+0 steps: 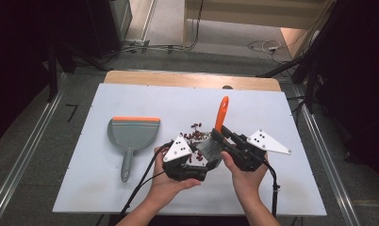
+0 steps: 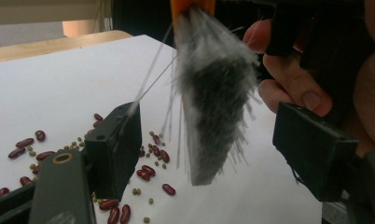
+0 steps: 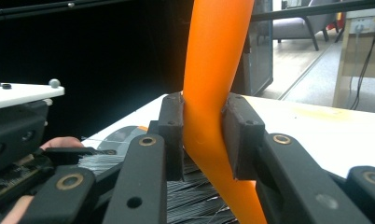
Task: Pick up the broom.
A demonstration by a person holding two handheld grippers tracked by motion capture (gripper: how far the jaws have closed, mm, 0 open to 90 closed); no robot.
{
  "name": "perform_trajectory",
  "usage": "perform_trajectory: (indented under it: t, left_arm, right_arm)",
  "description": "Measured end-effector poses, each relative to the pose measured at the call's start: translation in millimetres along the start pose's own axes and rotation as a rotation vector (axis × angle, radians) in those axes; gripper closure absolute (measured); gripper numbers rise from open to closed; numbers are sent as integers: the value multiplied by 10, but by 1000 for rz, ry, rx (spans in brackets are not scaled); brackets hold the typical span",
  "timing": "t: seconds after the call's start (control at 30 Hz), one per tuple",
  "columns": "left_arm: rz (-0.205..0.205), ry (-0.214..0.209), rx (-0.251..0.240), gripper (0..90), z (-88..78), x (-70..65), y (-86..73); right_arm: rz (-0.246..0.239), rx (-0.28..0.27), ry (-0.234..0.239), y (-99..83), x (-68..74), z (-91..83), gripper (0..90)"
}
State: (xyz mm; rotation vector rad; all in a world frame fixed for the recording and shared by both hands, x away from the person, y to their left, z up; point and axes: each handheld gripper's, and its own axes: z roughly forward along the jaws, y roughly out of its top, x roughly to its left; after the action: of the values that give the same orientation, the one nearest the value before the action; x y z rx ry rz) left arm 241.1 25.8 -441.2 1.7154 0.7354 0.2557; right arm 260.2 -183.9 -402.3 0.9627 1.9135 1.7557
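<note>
Here, nearest the person, the right gripper [image 3: 202,135] is clamped on the orange plastic handle of a hand brush [image 3: 212,70], its two black pads pressed against either side of the handle. The brush's grey bristle head [image 2: 211,107] hangs down between the open jaws of the left gripper [image 2: 213,144]; the jaws stand apart on either side of the bristles, and only a few stray bristles brush the left pad. In the high view both grippers sit close together at the near middle of the white table top [image 1: 272,117], the left gripper [image 1: 190,162] just beside the right gripper [image 1: 220,141].

Just beyond and beneath the left gripper lies a scatter of dark red kidney beans and small green beans [image 2: 150,161], loose on the table, directly under the bristles.

Farther off to the left of the left gripper rests a grey plastic dustpan with an orange front edge [image 1: 131,134], flat on the table, its handle pointing toward the person. Its tray looks empty.
</note>
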Motion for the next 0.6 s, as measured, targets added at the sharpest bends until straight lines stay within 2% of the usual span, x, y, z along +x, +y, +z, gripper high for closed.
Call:
perform_trajectory:
  t: [0.13,0.2,0.33,0.37,0.47,0.6]
  left_arm:
    - [4,18,-4,312,15,-36,-3]
    - [3,48,-6,420,10,-43,-1]
    - [-7,50,9,622,4,-37,1]
    - [-8,63,10,666,2,-39,1]
    - [-16,68,13,760,-13,-15,7]
    - [-8,72,20,823,-33,-8,12]
  right_arm:
    - [-5,8,13,-19,74,33,692]
    - [-10,7,19,-26,107,44,693]
    - [-9,2,23,-25,163,43,693]
    - [-9,-1,22,-25,168,43,693]
    - [-3,-7,21,-29,169,41,692]
    - [-10,-8,27,-30,174,44,692]
